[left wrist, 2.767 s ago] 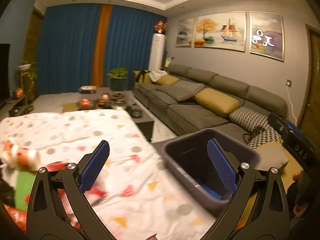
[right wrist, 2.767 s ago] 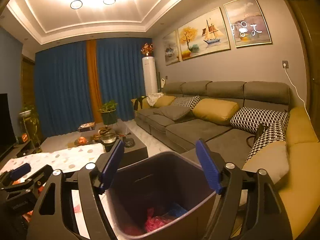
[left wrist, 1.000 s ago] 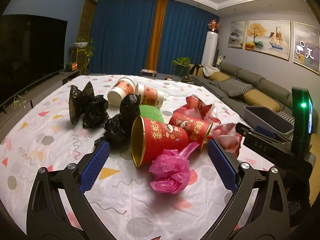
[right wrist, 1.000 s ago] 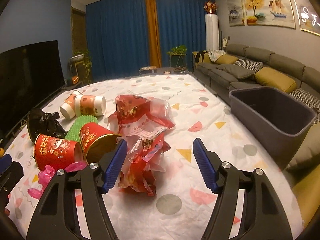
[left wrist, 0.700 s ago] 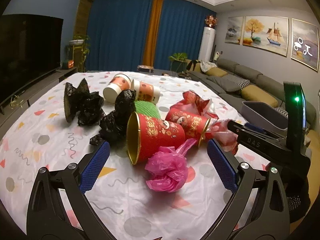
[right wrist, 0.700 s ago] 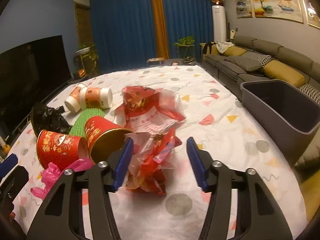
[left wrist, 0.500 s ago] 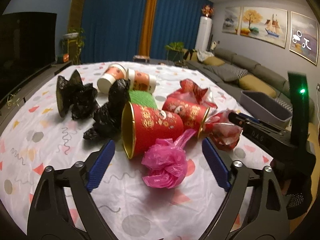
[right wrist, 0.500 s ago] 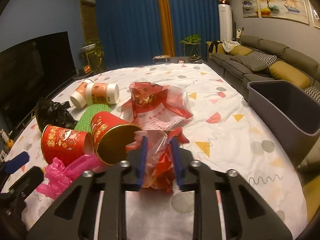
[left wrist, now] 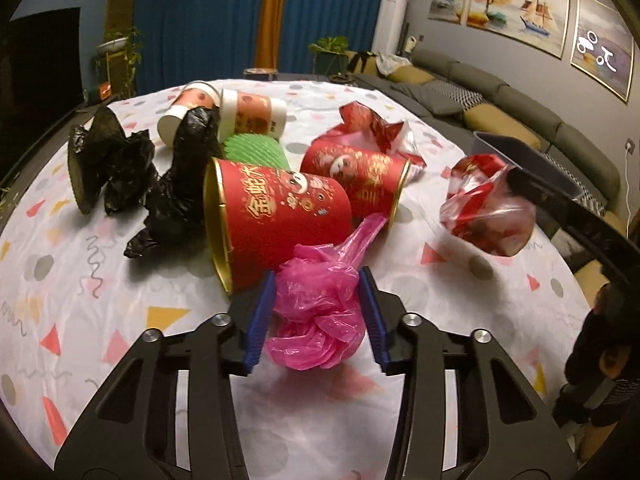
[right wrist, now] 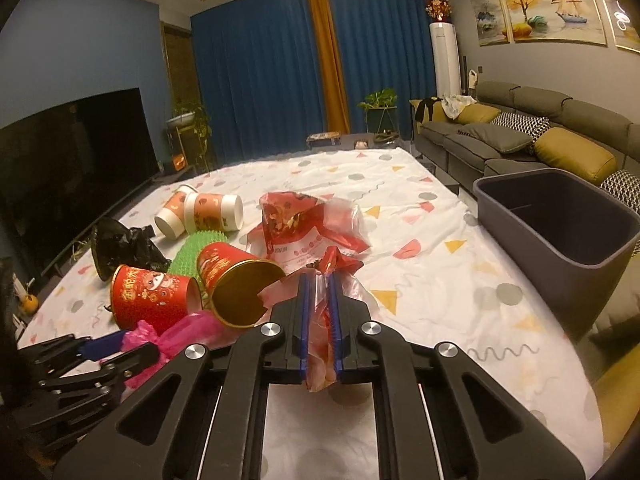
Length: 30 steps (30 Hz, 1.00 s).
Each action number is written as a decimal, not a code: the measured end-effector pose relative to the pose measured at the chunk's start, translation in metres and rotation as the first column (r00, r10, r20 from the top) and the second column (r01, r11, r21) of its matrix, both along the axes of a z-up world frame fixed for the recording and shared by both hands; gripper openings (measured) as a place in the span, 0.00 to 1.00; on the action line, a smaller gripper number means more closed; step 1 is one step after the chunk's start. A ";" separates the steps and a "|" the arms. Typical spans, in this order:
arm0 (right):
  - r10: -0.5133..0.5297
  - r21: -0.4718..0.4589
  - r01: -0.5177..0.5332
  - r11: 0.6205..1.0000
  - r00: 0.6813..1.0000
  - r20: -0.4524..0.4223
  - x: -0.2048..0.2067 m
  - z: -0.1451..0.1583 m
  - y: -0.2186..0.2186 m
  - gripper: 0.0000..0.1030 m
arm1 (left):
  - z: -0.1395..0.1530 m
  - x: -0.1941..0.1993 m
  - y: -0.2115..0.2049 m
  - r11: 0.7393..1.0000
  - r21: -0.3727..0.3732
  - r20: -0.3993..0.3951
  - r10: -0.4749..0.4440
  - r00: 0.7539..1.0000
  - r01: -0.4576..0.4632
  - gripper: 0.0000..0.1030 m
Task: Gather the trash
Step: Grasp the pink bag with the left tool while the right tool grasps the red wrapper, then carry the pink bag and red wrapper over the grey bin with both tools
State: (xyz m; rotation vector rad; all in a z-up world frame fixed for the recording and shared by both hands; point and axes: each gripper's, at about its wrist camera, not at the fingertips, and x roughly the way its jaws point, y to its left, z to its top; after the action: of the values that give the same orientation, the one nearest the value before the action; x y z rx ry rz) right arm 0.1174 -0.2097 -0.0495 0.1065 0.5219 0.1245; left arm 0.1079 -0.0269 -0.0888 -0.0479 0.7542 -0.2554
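Right gripper jaws just closed on red wrapper, left gripper jaws narrowed around pink bag; binning judged next

Crumpled pink plastic bag lies on the patterned tabletop at 6 o'clock of the litter, between the left tool's pads. Red-and-clear wrapper, crumpled, is clamped in the right tool. Two red cups lie tipped at centre. Grey bin stands at 3 o'clock.
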 end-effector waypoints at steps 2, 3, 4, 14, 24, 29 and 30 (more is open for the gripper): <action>-0.001 -0.002 0.001 1.000 1.000 0.011 -0.006 0.002 -0.002 0.10 | 0.000 0.000 -0.002 1.000 0.005 0.002 -0.012 1.000 0.012 0.34; -0.001 -0.002 0.001 1.000 1.000 0.014 -0.009 0.002 -0.003 0.10 | 0.001 -0.001 -0.004 1.000 0.011 0.006 -0.016 1.000 0.016 0.32; -0.002 0.000 0.002 1.000 1.000 0.018 -0.012 0.003 -0.005 0.10 | 0.001 -0.002 -0.005 1.000 0.015 0.010 -0.019 1.000 0.018 0.32; -0.017 0.006 0.016 1.000 0.998 0.062 -0.029 0.015 -0.017 0.10 | 0.024 -0.018 -0.001 1.000 -0.008 0.079 -0.010 0.997 0.011 0.28; -0.036 0.013 0.035 0.999 0.991 0.126 -0.038 0.033 -0.030 0.10 | 0.073 -0.027 -0.017 1.000 -0.019 0.221 -0.017 0.975 0.022 0.28; -0.062 0.015 0.060 0.998 0.985 0.161 -0.041 0.046 -0.043 0.10 | 0.092 -0.018 -0.046 0.998 -0.011 0.273 -0.056 0.960 0.061 0.28; -0.070 0.015 0.068 0.998 0.983 0.169 -0.041 0.049 -0.047 0.10 | 0.094 -0.017 -0.051 0.998 -0.009 0.279 -0.064 0.958 0.069 0.28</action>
State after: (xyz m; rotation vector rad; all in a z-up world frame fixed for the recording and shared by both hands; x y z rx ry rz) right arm 0.0759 -0.2568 -0.0009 0.1219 0.3470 0.0678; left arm 0.0913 -0.0783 0.0053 -0.0033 0.4736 -0.3260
